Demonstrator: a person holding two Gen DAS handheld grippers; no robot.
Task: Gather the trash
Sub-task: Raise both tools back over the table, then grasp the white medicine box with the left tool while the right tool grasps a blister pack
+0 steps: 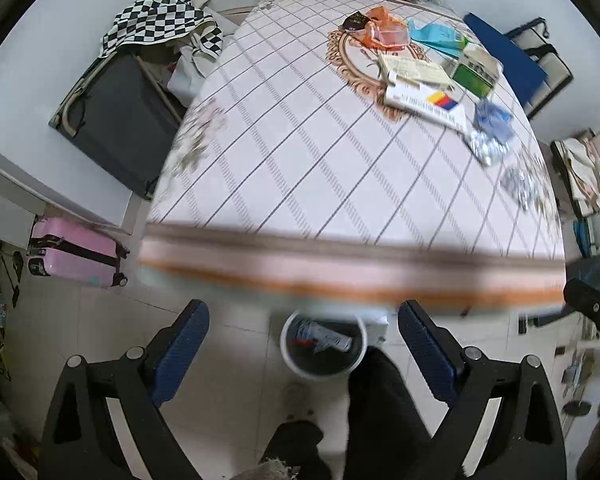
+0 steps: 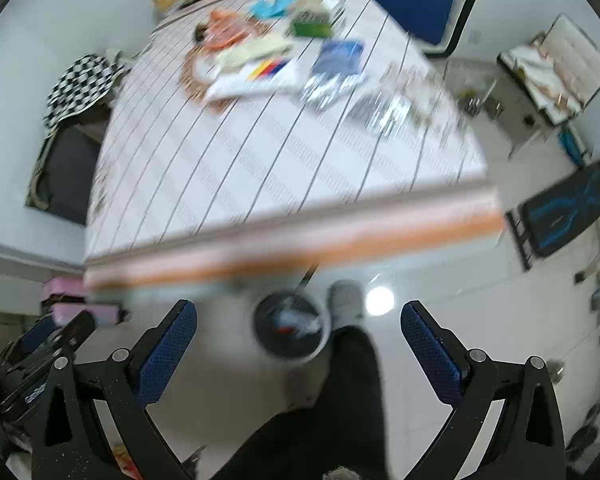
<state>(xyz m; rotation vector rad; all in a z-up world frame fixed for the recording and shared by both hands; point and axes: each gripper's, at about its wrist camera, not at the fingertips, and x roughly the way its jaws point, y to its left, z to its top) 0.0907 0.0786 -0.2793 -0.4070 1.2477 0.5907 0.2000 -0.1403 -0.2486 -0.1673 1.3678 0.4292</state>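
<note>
Both claws released, nothing held: left gripper [image 1: 304, 340], right gripper [image 2: 299, 336]. Trash [image 1: 420, 80] sits in a pile on the far right of the table [image 1: 300, 168]; bin [image 1: 323, 346] is on the floor under the near edge. Take 1 item per claw, nearest foil first, drop straight into the bin.

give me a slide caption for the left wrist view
Open left gripper above the floor bin, with trash such as the orange bag on the table.
</note>
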